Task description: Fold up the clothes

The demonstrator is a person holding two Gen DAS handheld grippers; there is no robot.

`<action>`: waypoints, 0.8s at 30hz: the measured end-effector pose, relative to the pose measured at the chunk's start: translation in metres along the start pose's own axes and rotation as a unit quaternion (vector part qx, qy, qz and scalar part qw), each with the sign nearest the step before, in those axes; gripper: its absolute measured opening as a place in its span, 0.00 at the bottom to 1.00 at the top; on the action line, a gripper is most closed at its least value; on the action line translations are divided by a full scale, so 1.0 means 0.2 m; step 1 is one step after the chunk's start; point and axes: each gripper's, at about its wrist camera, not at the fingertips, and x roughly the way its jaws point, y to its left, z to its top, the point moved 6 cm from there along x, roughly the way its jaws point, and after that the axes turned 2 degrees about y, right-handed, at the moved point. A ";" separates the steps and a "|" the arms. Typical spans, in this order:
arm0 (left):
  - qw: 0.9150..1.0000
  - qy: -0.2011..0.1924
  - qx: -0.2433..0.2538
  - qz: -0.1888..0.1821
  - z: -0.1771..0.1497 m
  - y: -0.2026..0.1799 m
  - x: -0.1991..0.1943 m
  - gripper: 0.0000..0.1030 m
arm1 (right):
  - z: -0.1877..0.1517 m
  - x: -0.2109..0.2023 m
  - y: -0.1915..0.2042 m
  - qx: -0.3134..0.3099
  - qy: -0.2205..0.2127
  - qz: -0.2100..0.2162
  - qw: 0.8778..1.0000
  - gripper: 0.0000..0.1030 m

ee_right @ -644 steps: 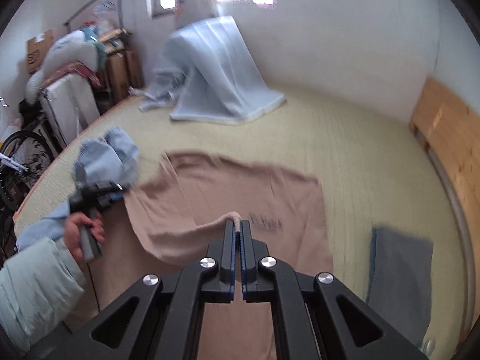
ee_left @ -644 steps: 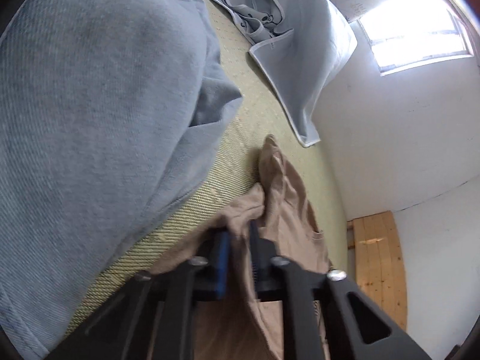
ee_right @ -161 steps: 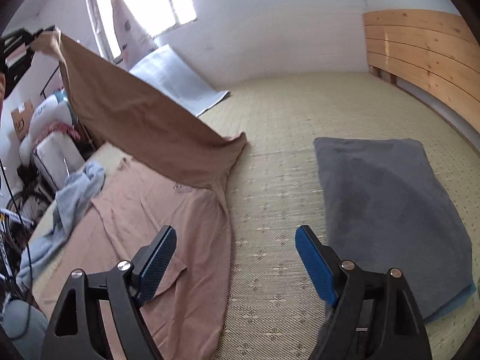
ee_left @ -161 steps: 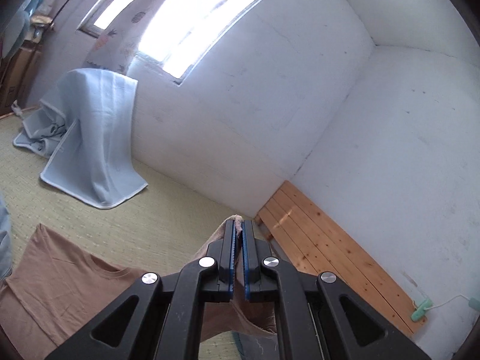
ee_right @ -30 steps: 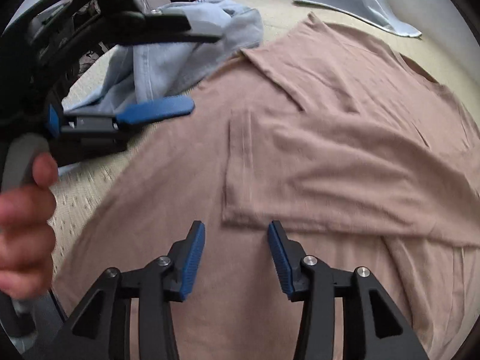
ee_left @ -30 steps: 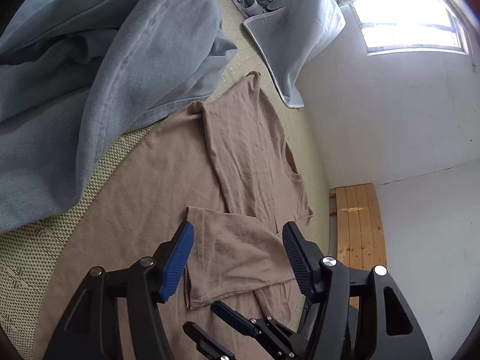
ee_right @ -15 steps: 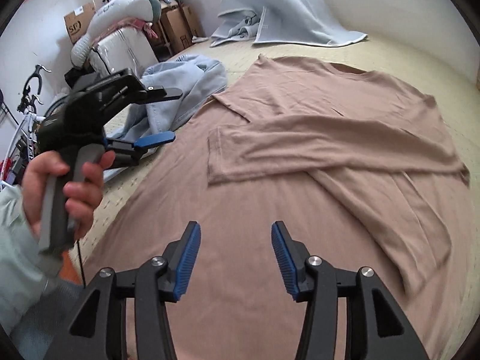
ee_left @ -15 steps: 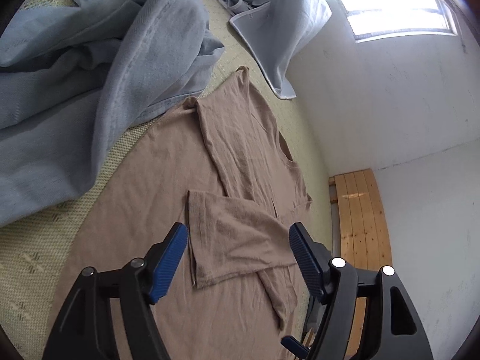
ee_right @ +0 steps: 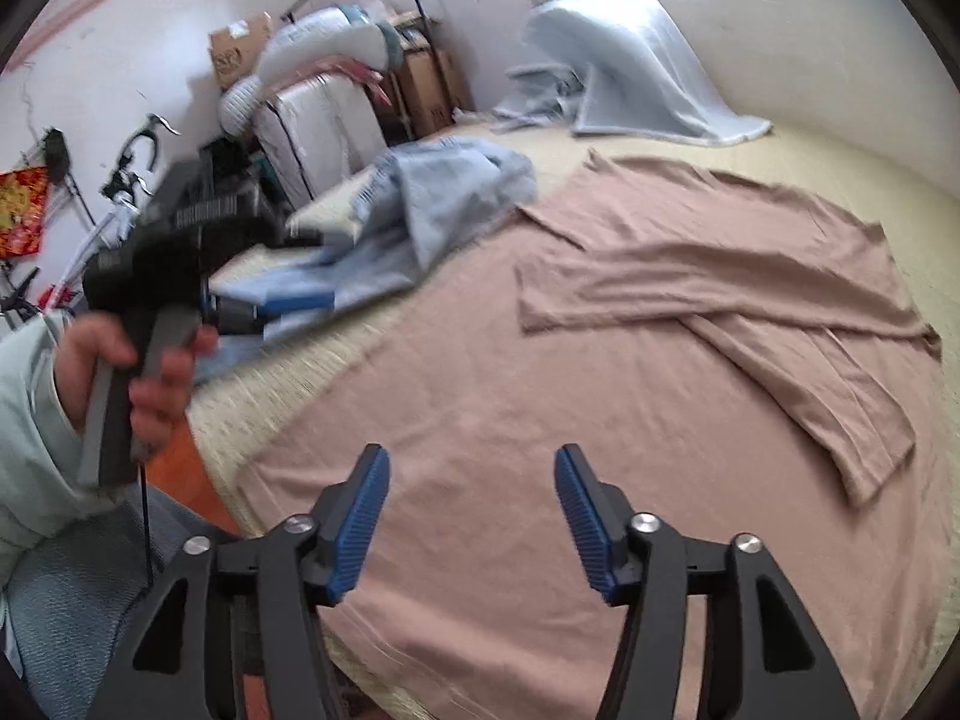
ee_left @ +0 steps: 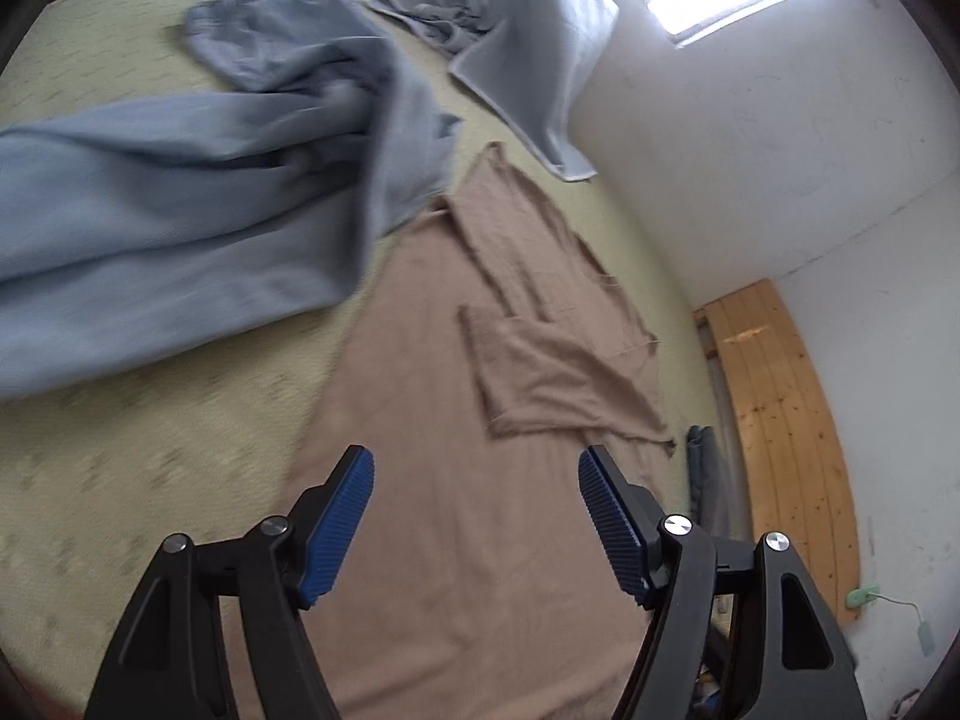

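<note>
A tan long-sleeved shirt (ee_left: 456, 516) (ee_right: 540, 396) lies flat on the woven mat, both sleeves (ee_right: 690, 294) folded across its chest. My left gripper (ee_left: 477, 468) hovers open over the shirt's lower part with nothing between its fingers. The right gripper (ee_right: 471, 468) is open too, above the hem near the shirt's near edge. In the right wrist view a hand holds the left gripper (ee_right: 288, 300) at the left, over the mat beside the shirt.
Light blue jeans (ee_left: 198, 192) (ee_right: 420, 204) lie crumpled left of the shirt, touching its shoulder. A pale blue blanket (ee_left: 522, 42) (ee_right: 630, 66) drapes at the far wall. A wooden board (ee_left: 780, 438) runs along the right wall, and a bicycle (ee_right: 126, 186), boxes and bedding crowd the left.
Both grippers have pulled back toward the shirt's hem and risen, so more of the shirt shows. Both remain open. The shirt has not moved.
</note>
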 end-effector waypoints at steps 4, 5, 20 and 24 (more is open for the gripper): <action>0.999 0.012 -0.023 0.023 -0.11 0.13 -0.07 0.81 | 0.03 -0.01 0.06 -0.009 -0.019 0.011 1.000 0.69; 0.999 0.012 -0.027 0.029 -0.13 0.15 -0.08 0.81 | 0.03 -0.01 0.08 -0.009 -0.021 0.014 1.000 0.69; 0.994 0.014 -0.074 0.081 -0.47 0.30 -0.16 0.81 | 0.07 -0.02 0.16 -0.002 -0.045 0.037 0.998 0.74; 0.991 0.000 -0.088 0.097 -0.49 0.35 -0.20 0.81 | 0.07 -0.03 0.18 -0.002 -0.050 0.044 0.998 0.75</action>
